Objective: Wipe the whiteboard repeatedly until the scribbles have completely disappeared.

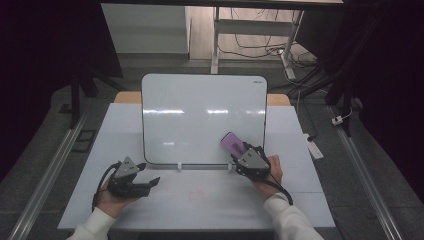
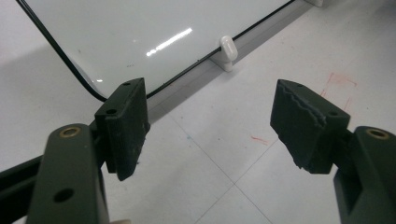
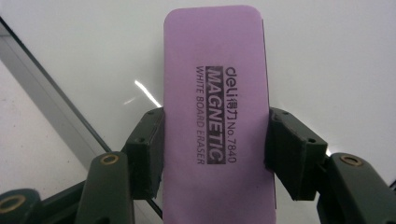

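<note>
While the glossy white rectangular whiteboard with rounded corners and a thin black rim (image 1: 200, 117) stands propped on small white plastic feet (image 2: 226, 52) at the middle of the pale tabletop (image 1: 210, 200), a flat pink oblong eraser with rounded corners (image 3: 215, 112) is pinched across its width by the right tongs (image 3: 215, 151). The eraser's smooth matte face is seen printed in black with "deli", "MAGNETIC", "WHITE BOARD ERASER" and "No.7840". In the high view the eraser (image 1: 233, 144) is held against the board's lower right area, just ahead of the right tongs (image 1: 248, 156), which are gripped by a hand in a white sleeve.

The left tongs (image 2: 210, 123) are spread wide with nothing between them; the blocky black pads (image 2: 126, 123) are seen scuffed, one with a ragged edge. They are held low over the tabletop near the board's lower left corner, apart from it. In the high view the left tongs (image 1: 150, 183) are pointed towards the right. Faint red marks (image 2: 338, 81) are seen on the smooth, pale tabletop surface, crossed by thin seam lines.
</note>
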The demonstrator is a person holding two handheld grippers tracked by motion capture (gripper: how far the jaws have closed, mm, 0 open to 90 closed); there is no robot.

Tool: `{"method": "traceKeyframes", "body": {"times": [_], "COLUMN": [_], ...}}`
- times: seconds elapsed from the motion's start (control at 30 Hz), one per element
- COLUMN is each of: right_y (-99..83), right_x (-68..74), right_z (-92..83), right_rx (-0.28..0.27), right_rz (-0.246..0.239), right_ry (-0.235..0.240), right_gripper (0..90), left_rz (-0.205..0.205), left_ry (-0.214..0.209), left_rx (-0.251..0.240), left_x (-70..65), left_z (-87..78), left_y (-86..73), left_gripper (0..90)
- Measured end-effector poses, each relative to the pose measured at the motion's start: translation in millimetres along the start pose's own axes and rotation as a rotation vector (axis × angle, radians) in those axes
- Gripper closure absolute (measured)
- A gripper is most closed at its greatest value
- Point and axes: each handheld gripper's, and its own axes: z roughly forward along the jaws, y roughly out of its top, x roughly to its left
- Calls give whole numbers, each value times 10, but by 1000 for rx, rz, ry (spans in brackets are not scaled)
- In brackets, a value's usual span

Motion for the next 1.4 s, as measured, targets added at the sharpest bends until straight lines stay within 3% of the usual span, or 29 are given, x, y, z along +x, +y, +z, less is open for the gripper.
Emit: {"method": "traceKeyframes", "body": {"times": [0.27, 0.43, 0.57, 0.97, 1.4], "right_y": [-37, -78, -76, 126, 233], "right_x": [-17, -150, -235, -265, -45], "right_z": [-37, -89, -166, -385, -443], "right_rx": [26, 30, 10, -7, -66], "right_rz": [-25, 49, 111, 198, 321], "right_ry": [-12, -52, -46, 135, 306], "right_gripper": [411, 411, 411, 410, 410], "left_rz": [-3, 0, -1, 11, 24], "left_ry": [-1, 0, 0, 6, -9], "left_rx": [-2, 0, 0, -3, -17], "left_x": [5, 3, 3, -21, -71], "left_z": [-5, 0, 2, -1, -10], "left_y": [-2, -1, 0, 6, 45], "left_gripper": [288, 288, 288, 288, 293]}}
